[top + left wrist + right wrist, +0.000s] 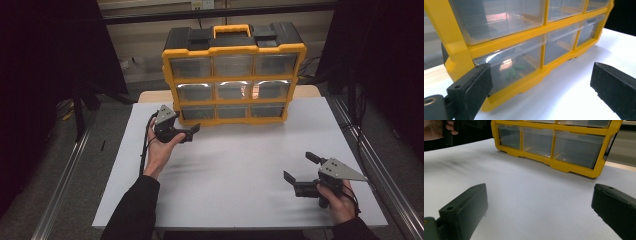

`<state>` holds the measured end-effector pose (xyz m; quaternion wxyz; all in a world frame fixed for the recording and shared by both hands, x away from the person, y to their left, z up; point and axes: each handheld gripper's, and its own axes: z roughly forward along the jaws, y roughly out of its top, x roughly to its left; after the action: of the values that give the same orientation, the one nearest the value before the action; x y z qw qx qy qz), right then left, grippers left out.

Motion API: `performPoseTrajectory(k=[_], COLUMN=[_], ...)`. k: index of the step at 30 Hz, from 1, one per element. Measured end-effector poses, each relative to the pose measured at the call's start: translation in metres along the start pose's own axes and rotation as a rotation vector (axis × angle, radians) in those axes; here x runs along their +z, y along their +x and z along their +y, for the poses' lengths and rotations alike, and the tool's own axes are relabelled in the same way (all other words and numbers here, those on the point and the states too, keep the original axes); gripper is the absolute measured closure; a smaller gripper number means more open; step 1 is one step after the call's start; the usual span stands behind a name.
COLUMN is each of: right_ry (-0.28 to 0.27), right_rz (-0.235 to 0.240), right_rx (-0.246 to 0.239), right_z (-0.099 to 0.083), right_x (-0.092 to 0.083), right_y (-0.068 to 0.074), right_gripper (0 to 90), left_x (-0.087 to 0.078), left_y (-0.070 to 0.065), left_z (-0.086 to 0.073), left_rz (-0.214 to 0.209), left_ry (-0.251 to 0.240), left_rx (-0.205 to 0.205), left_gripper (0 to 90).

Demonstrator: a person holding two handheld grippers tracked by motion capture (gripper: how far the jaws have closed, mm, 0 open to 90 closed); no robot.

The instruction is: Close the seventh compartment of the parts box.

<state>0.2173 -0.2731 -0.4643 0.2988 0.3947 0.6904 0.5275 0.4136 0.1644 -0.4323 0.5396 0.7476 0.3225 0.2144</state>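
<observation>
A yellow and black organizer point(233, 50) with an orange handle and rows of clear drawers stands at the back of the white table point(235, 165). My left gripper point(189, 126) sits just in front of its bottom-left corner, open, with nothing between the jaws. In the left gripper view the left gripper point(541, 72) faces the bottom-left drawer point(524, 53), which holds small green pieces point(513, 71). My right gripper point(300, 166) hovers low over the table's front right, open and holding nothing. From the right gripper point(539, 190), the organizer point(574, 167) is well ahead.
The organizer fills the table's back middle. Bare white tabletop point(529, 180) stretches between the two grippers. Metal rails point(65, 180) run along both sides of the table, and dark curtains hang beyond. The left hand point(434, 128) appears far off in the right gripper view.
</observation>
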Motion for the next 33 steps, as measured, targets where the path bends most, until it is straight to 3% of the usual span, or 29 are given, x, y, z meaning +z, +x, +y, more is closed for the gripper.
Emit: performPoseTrajectory(k=[2, 3, 4, 7, 9, 12, 16, 33], right_ry=[0.001, 0.002, 0.002, 0.0, 0.001, 0.001, 0.0, 0.0], right_rz=[-0.002, -0.001, -0.002, -0.001, 0.0, -0.002, -0.003, 0.0], right_rx=[0.003, 0.004, 0.003, 0.002, 0.0, 0.002, 0.002, 0.004], right_z=[0.0, 0.0, 0.0, 0.0, 0.0, 0.0, 0.0, 0.0], right_x=[0.0, 0.0, 0.0, 0.0, 0.0, 0.0, 0.0, -0.001], right_y=[0.0, 0.0, 0.0, 0.0, 0.0, 0.0, 0.0, 0.001], right_gripper=[0.4, 0.4, 0.4, 0.4, 0.4, 0.4, 0.4, 0.4], left_x=[-0.004, -0.007, -0.009, -0.014, -0.019, -0.028, -0.037, -0.069], left_y=[0.001, 0.0, 0.001, 0.001, -0.001, -0.006, -0.01, -0.021], left_z=[-0.003, -0.004, -0.006, -0.008, -0.009, -0.01, -0.011, -0.031], left_rz=[-0.015, 0.023, 0.002, 0.009, 0.006, 0.037, 0.009, 0.022], left_ry=[0.003, 0.009, 0.0, 0.014, 0.03, -0.007, -0.002, 0.011], left_rx=[0.01, 0.011, 0.004, 0.022, 0.002, 0.005, -0.008, -0.015], left_gripper=[3.8, 3.8, 3.8, 3.5, 3.3, 5.0, 4.8, 4.6])
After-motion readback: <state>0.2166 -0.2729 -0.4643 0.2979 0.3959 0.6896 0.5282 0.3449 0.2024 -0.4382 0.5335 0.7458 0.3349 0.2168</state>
